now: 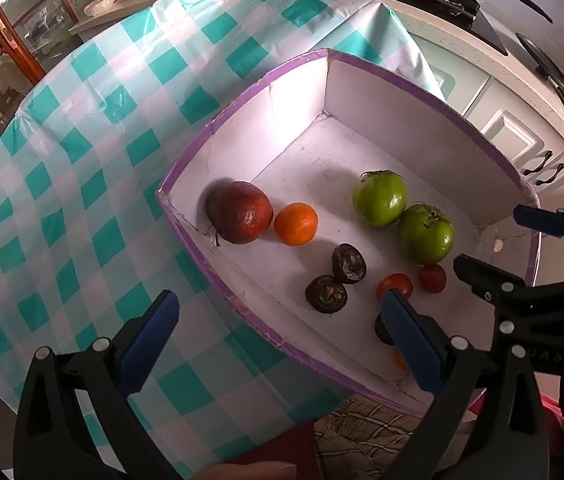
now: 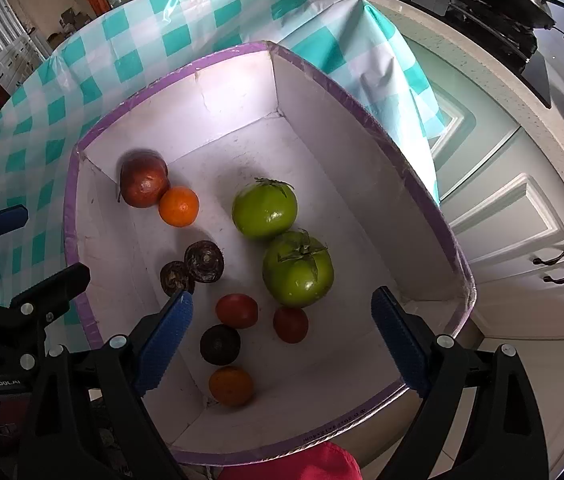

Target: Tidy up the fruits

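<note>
Checked tablecloth (image 1: pixel 81 168) | box (image 2: pixel 362 96) holds fruits | left tongs (image 1: pixel 277 344), right tongs (image 2: pixel 286 344) both agape, empty

You have a checked tablecloth (image 1: pixel 81 160) under everything, white cabinet doors (image 2: pixel 522 240) to the right, and a stove (image 2: pixel 494 4) behind.

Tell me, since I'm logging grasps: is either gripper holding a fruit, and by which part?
Nothing is held. The left gripper and right gripper both hang open and empty.
</note>
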A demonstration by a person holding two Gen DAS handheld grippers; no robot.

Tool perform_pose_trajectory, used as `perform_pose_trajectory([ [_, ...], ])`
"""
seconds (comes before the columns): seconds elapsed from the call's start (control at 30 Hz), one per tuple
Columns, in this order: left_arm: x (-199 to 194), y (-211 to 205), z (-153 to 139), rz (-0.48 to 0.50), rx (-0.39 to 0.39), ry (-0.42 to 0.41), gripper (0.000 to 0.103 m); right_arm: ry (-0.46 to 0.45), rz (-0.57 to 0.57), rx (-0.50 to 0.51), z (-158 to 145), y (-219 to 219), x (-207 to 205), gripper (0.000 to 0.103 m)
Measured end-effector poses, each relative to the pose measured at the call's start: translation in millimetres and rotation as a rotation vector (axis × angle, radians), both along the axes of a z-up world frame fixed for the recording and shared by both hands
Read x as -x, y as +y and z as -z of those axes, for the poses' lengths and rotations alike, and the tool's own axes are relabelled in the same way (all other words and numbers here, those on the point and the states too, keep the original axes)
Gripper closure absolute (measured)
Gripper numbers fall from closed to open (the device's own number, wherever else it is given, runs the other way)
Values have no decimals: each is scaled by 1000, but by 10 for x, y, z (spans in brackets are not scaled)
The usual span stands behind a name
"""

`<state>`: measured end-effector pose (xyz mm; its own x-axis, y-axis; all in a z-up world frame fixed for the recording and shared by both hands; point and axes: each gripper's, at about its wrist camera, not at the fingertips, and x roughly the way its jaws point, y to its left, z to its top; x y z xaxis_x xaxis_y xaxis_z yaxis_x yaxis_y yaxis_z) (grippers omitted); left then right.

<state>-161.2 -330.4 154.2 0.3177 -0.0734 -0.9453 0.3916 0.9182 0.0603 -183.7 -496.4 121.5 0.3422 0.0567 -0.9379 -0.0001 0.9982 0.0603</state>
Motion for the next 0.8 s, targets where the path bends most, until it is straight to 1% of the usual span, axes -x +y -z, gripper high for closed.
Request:
perform_pose_trajectory([
  [0.7,-19,55,26,-42,0,24,2,11,-20,5,26,100,-16,15],
  [0.8,-6,50,24,-43,10,25,2,13,-17,7,25,91,0,15],
])
